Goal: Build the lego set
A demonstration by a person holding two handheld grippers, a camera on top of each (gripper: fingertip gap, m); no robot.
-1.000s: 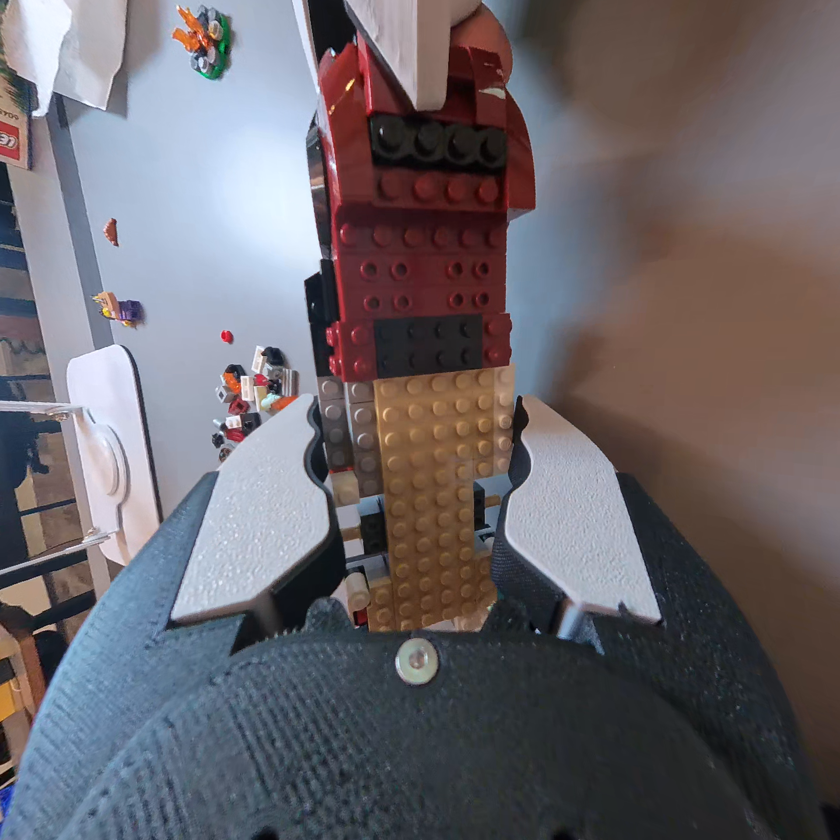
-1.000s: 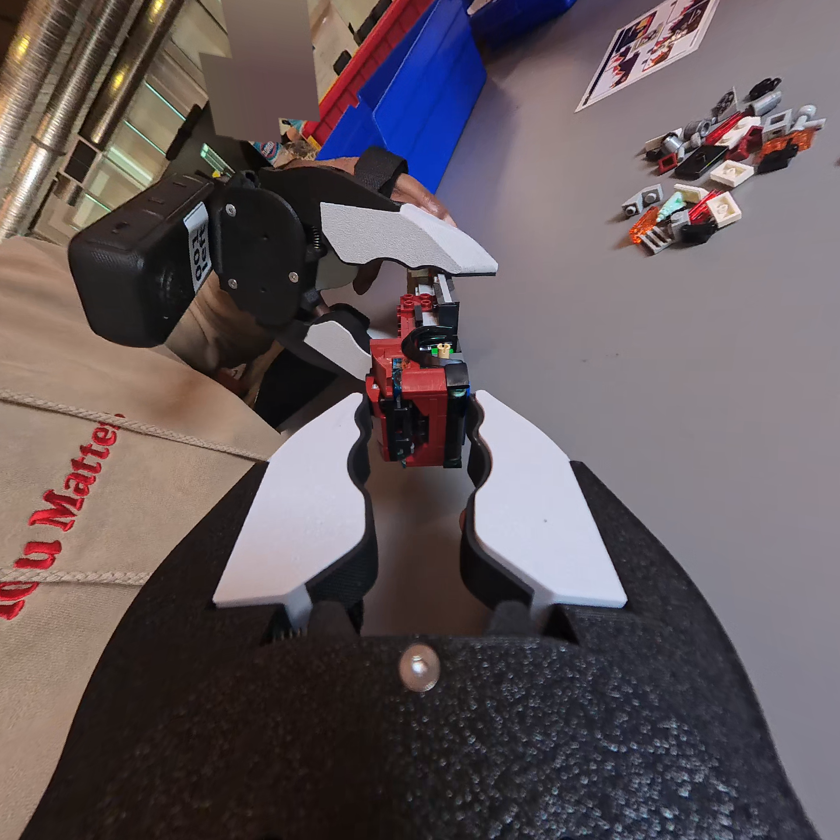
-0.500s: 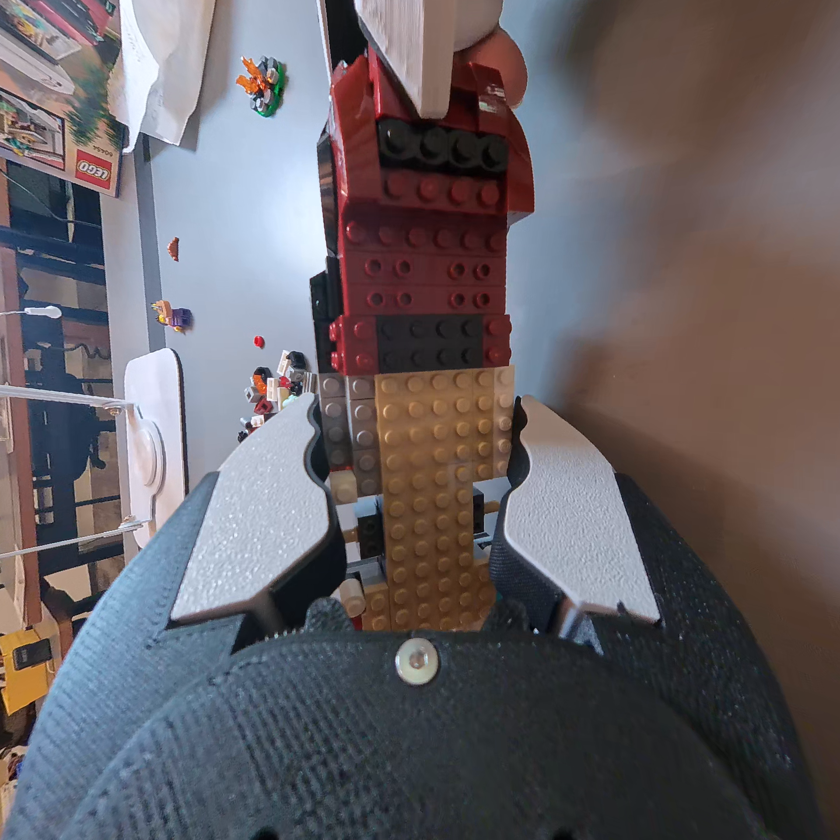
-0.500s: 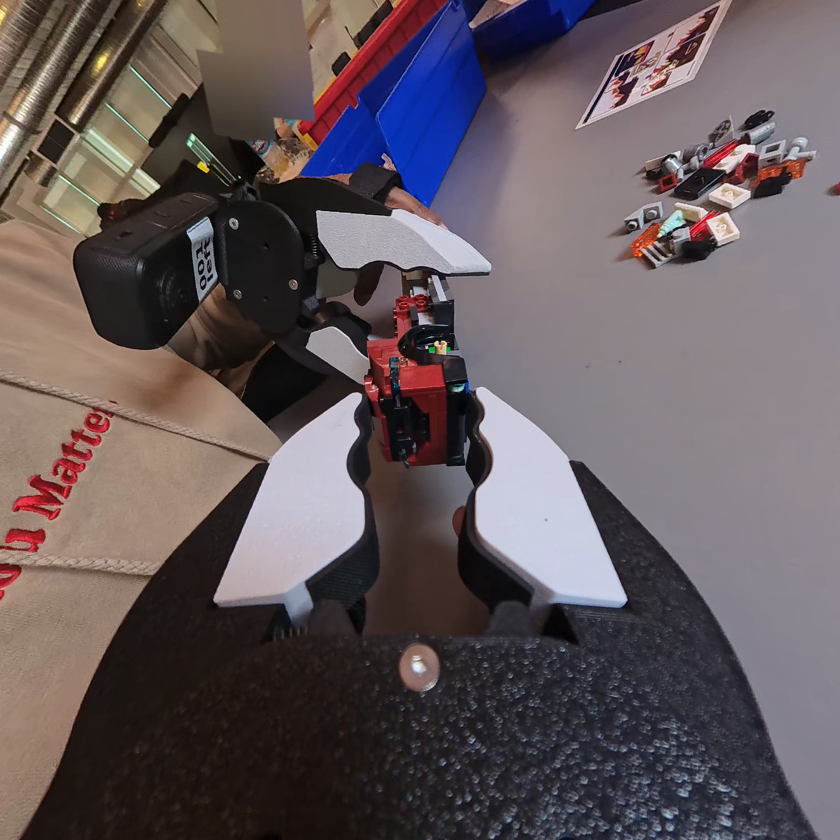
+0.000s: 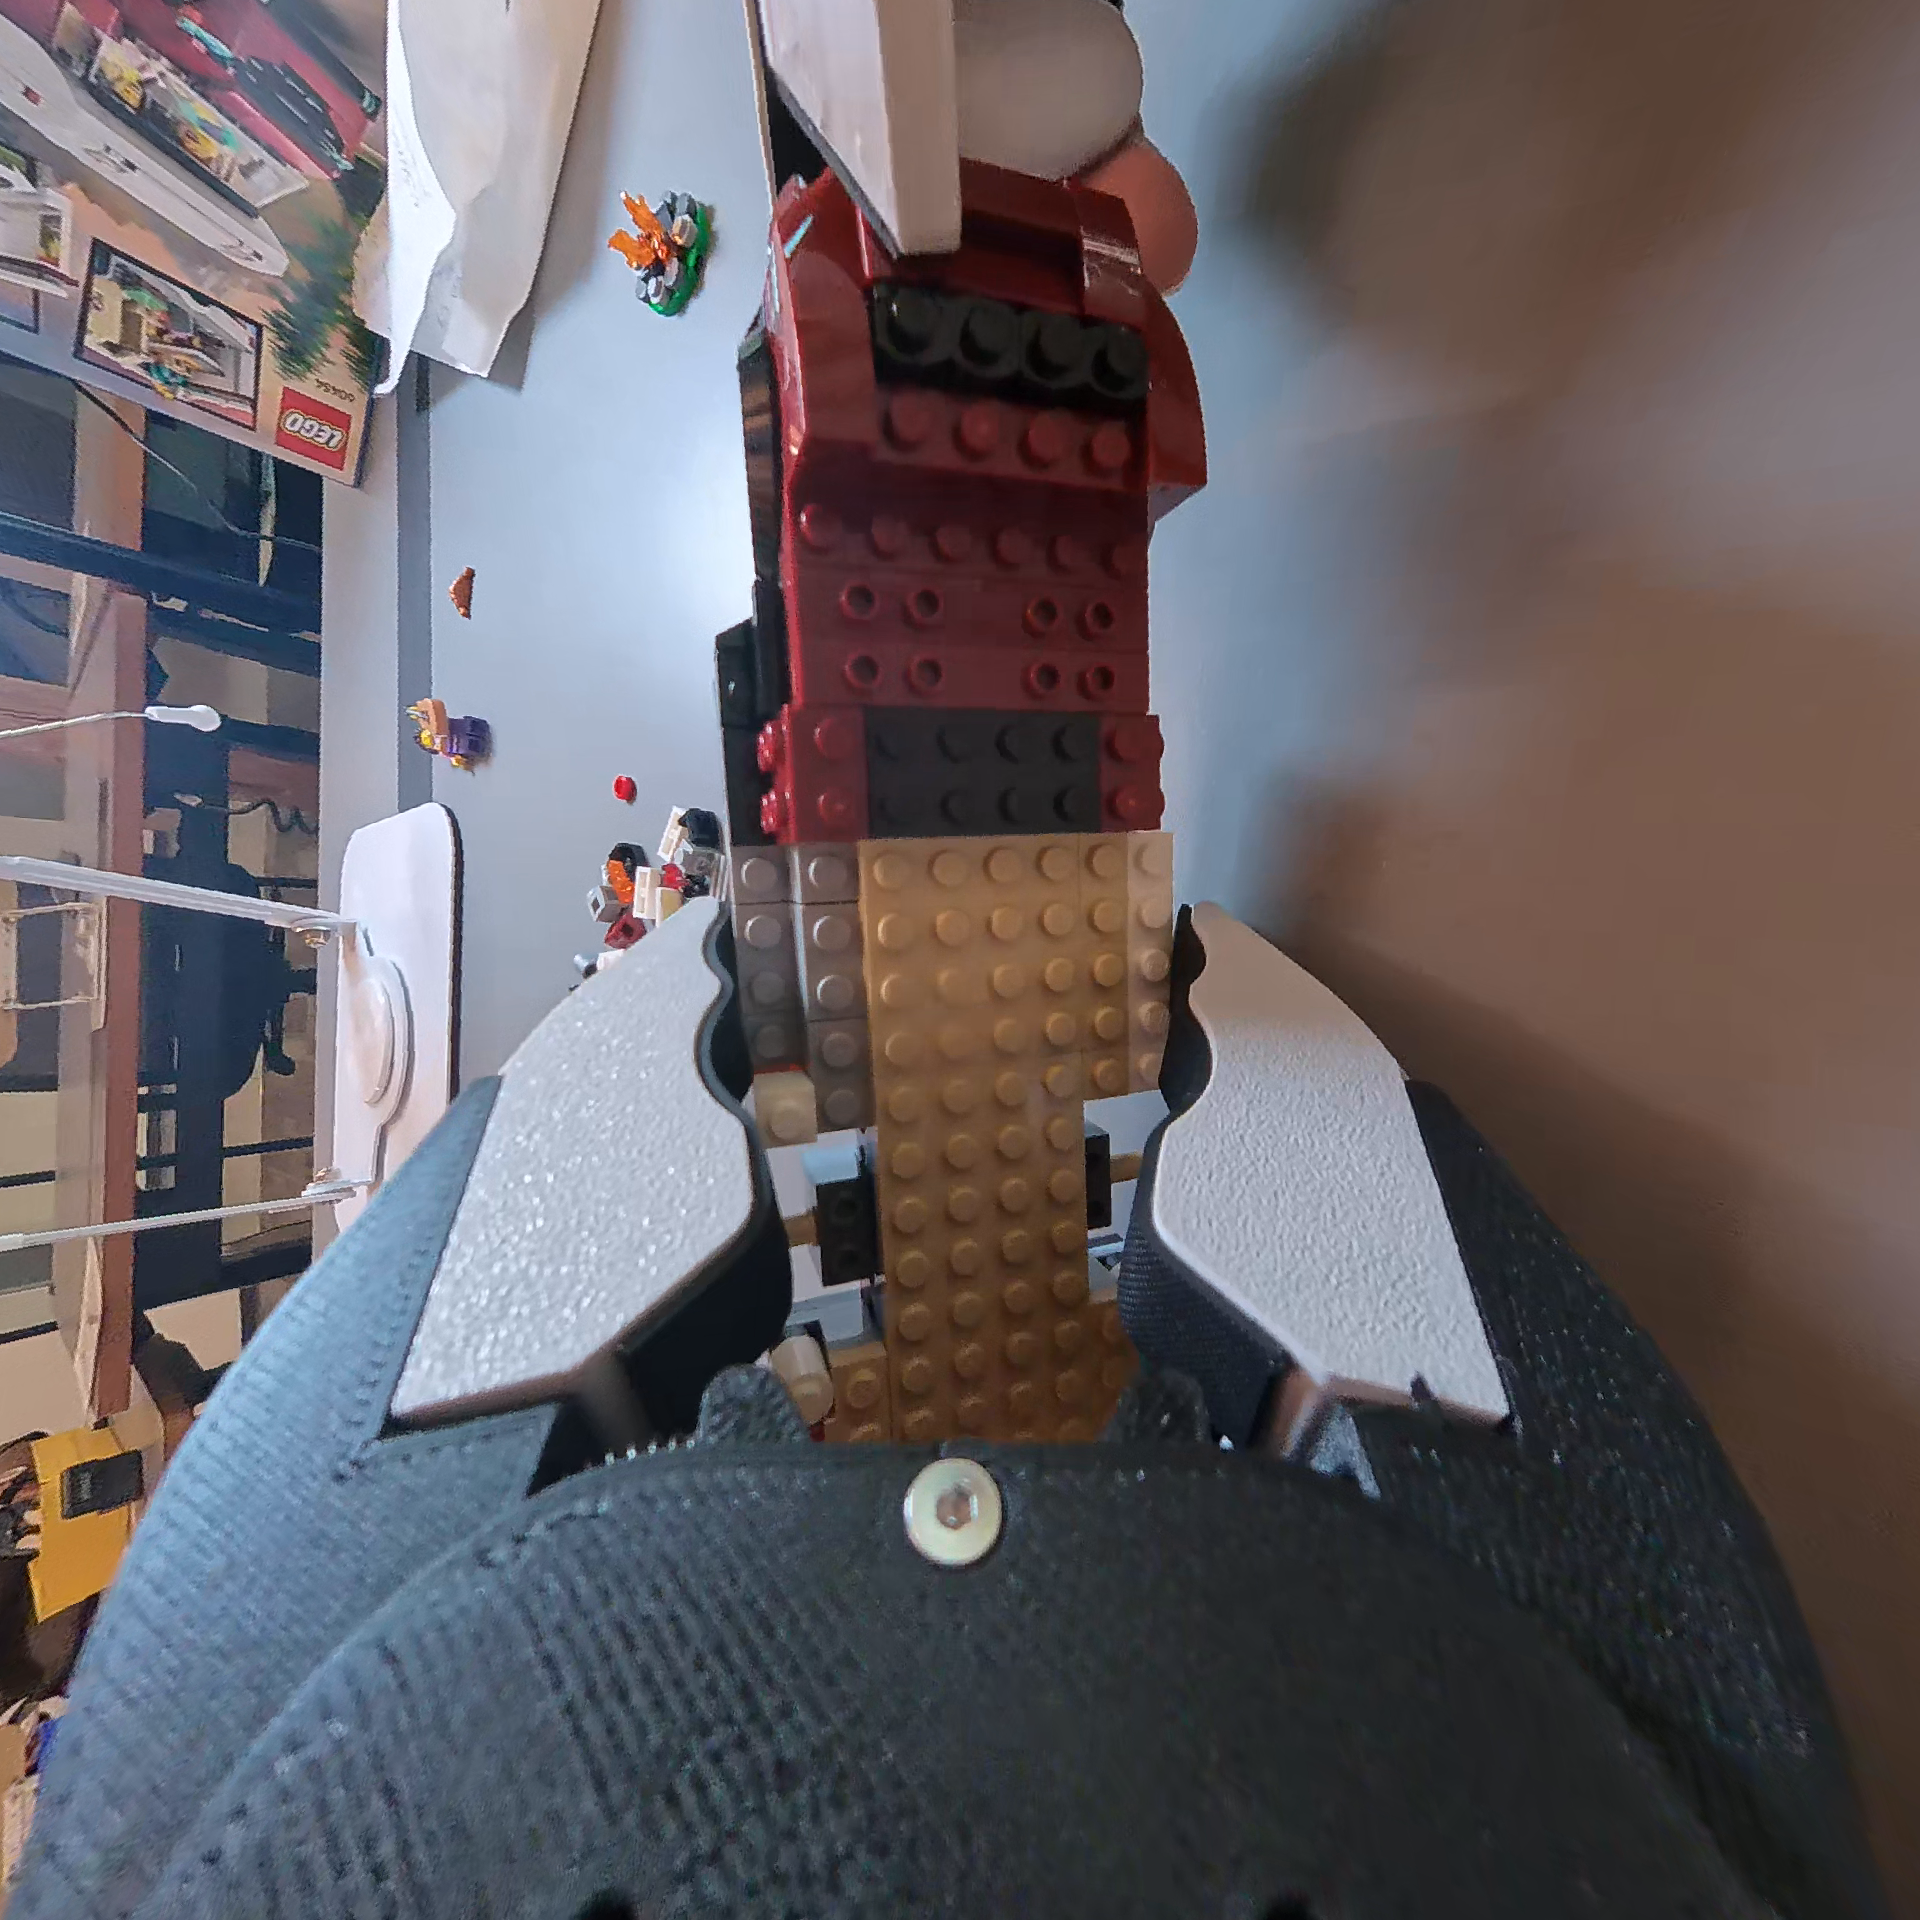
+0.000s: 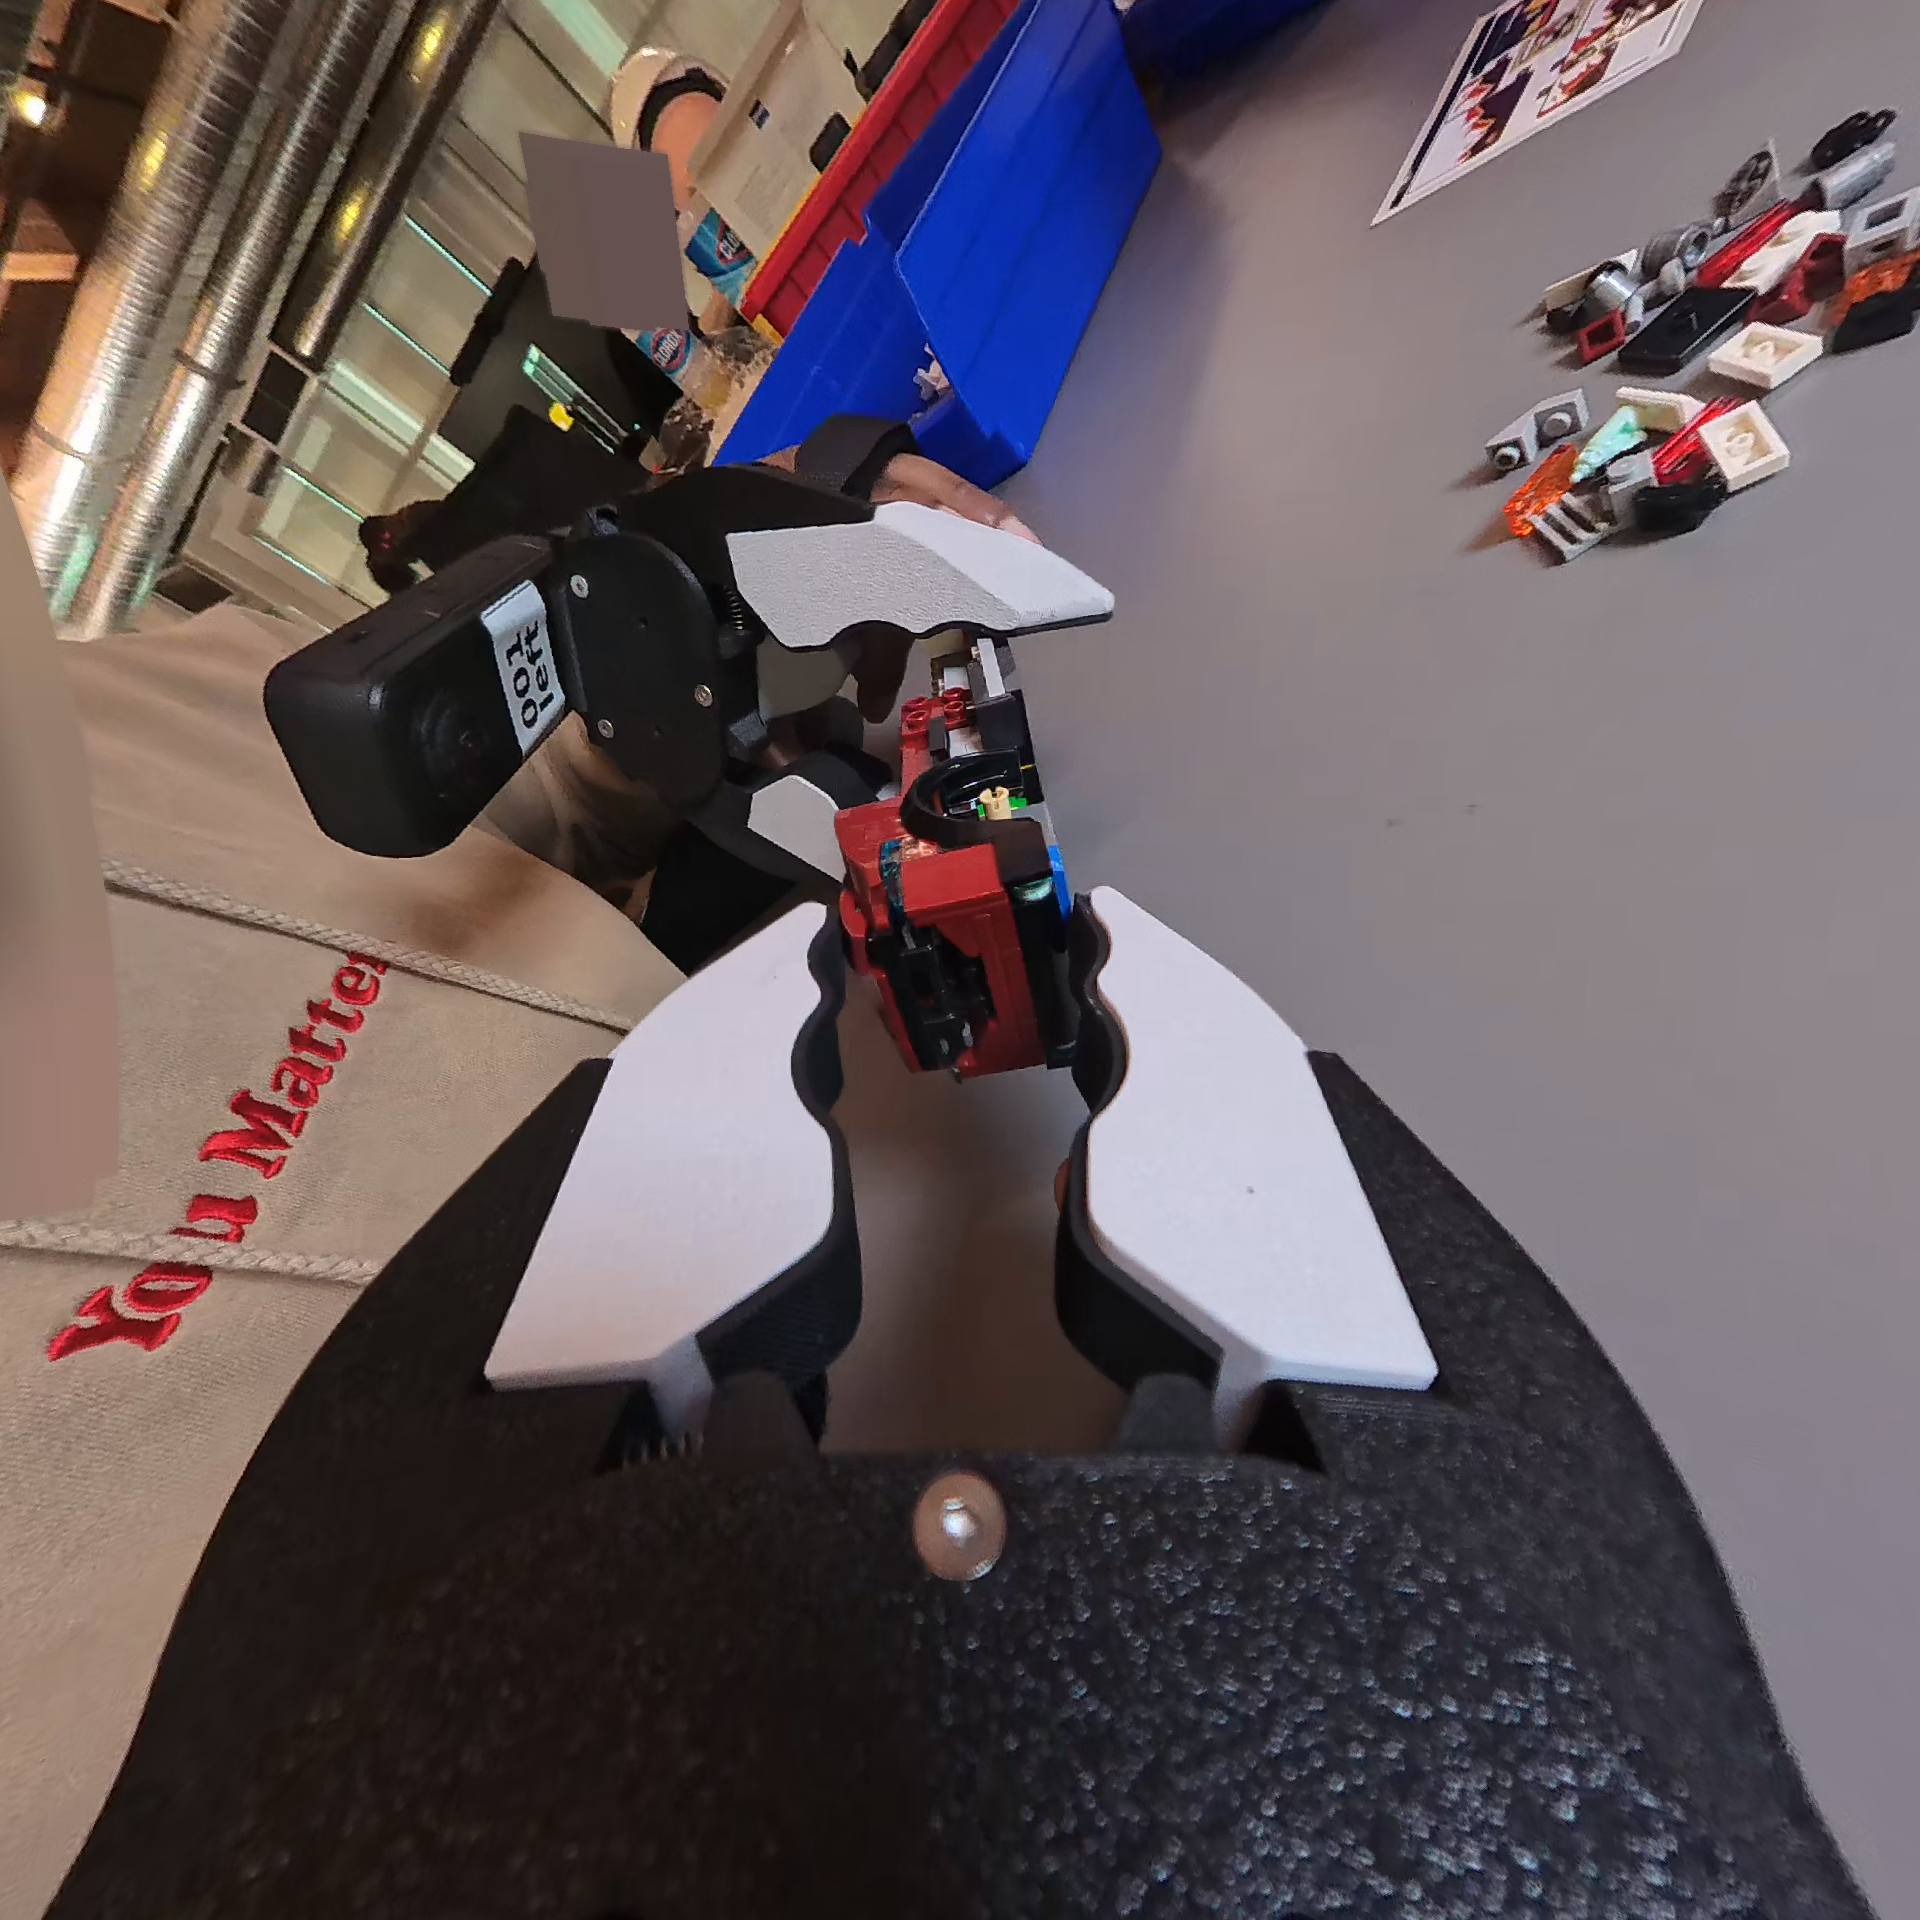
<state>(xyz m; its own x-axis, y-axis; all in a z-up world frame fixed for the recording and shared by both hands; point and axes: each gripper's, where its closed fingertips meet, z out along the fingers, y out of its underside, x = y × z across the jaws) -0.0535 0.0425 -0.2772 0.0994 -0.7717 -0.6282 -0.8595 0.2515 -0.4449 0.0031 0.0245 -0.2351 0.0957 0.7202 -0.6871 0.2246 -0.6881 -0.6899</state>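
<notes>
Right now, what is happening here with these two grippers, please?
A person holds one brick model between two handheld grippers above a grey table. The left gripper clamps its tan and grey end; the right gripper clamps the dark red end. Loose bricks and a printed sheet lie on the table.

- Both views are bright and evenly lit, with soft daylight rather than hard spots.
- The left wrist view shows a pale sheen on the grey table (image 5: 582, 499), which dims toward the right into a broad brown smear that is wholly out of focus.
- The brick model (image 5: 977, 644) is sharp at its studs; its glossy dark red curves carry small highlights.
- The right wrist view shows short, soft shadows beside the loose bricks (image 6: 1704, 353).
- The metal ducts (image 6: 208, 270) glint and are slightly blurred.
- Wide-angle bending curves straight lines near every edge.
</notes>
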